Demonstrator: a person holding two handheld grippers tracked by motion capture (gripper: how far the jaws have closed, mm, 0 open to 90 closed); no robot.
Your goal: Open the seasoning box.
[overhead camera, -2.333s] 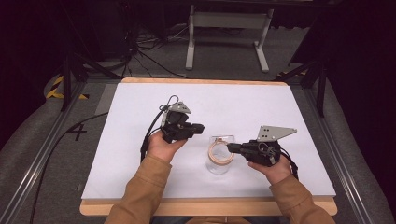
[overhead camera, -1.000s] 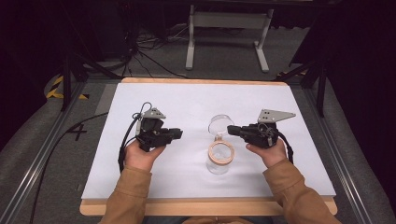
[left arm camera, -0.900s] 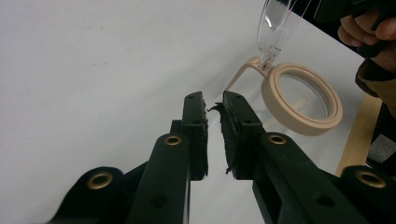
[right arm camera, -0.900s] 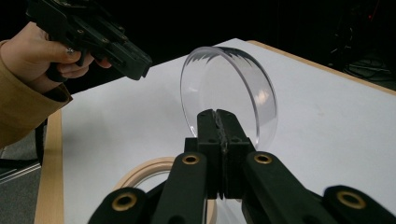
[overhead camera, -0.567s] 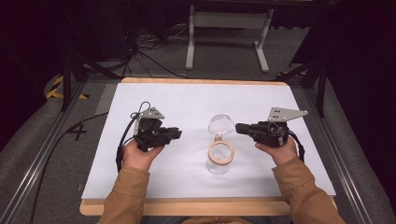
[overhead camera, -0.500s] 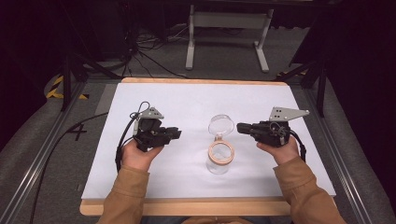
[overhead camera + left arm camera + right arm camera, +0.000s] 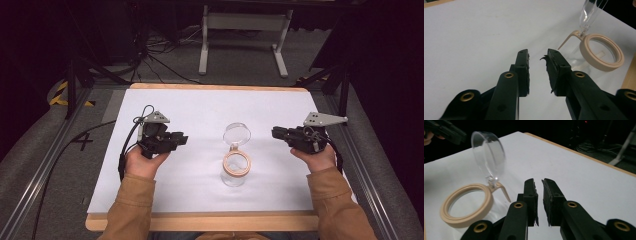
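A clear jar (image 7: 236, 170) with a beige rim stands upright on the white table (image 7: 200, 105), its clear hinged lid (image 7: 237, 134) flipped up and open. My left gripper (image 7: 183, 139) lies to the jar's left and points toward it. Its jaws have just been opening and hold nothing (image 7: 537, 53). My right gripper (image 7: 274, 132) is to the jar's right, apart from it. Its jaws have also just been opening, with a narrow empty gap (image 7: 538, 181). The jar rim (image 7: 602, 53) and lid (image 7: 488, 155) show beside the jaws.
The table has a wooden edge (image 7: 200, 222) at the front. A metal rail (image 7: 370, 185) runs along the right side and another along the left. Cables and a stand's legs (image 7: 245, 22) lie on the dark floor behind.
My right gripper has drawn away to the right of the jar and its jaws have parted. The left gripper's jaws have widened too. The lid stays up.
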